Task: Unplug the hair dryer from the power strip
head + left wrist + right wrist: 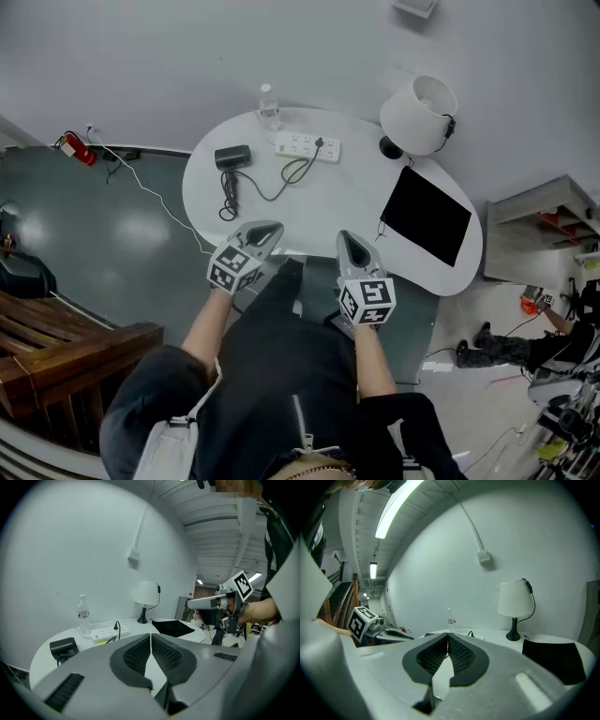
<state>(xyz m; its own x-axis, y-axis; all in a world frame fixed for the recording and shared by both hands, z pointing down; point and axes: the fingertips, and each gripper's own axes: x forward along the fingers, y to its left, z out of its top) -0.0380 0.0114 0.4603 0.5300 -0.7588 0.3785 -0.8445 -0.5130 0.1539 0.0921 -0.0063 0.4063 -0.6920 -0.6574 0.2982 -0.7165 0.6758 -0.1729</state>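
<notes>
White surface (323, 202) lies ahead of us, with our left tongs (270, 229) and right tongs (349, 238) hovering at its near edge, both clenched on nothing. Hair dryer (232, 157) lies well ahead of the left tongs. Its cord (281, 187) runs to a plug (320, 143) seated in the power strip (307, 146), far ahead between both tongs.

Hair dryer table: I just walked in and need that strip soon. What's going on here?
A person stands at the near edge of the table with a gripper in each hand. The left gripper and right gripper are both shut, empty and touching nothing. The hair dryer lies on the table's left, its plug in the power strip at the far edge. Unplugging has not started.
</notes>
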